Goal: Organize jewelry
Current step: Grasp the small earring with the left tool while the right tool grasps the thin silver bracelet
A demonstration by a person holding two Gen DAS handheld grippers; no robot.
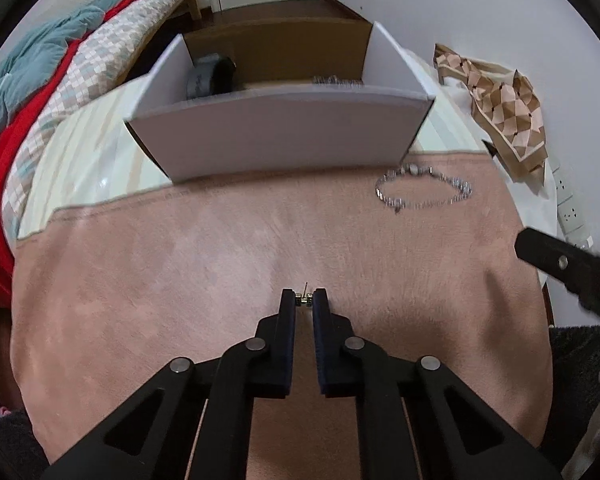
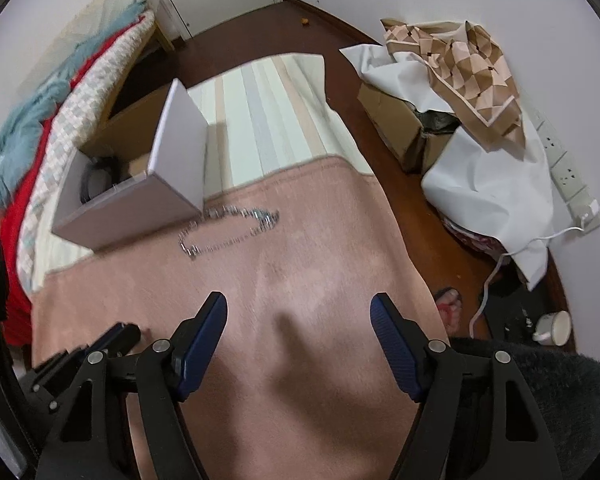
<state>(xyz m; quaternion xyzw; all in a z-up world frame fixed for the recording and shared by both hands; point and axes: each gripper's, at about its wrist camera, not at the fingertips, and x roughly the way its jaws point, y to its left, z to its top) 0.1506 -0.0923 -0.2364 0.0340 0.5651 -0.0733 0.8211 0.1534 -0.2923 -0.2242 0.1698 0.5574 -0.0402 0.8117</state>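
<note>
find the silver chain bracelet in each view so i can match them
Left wrist view: silver chain bracelet lies right of centre on the pink cloth, off the white box's right front corner.
Right wrist view: same bracelet left of centre, beside that box's near corner.
Shared landmark: the white box.

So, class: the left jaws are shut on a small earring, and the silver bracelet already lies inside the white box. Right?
Not quite. The bracelet lies on the pink cloth beside the white box, as the left wrist view shows. The left gripper does pinch the earring.
</note>
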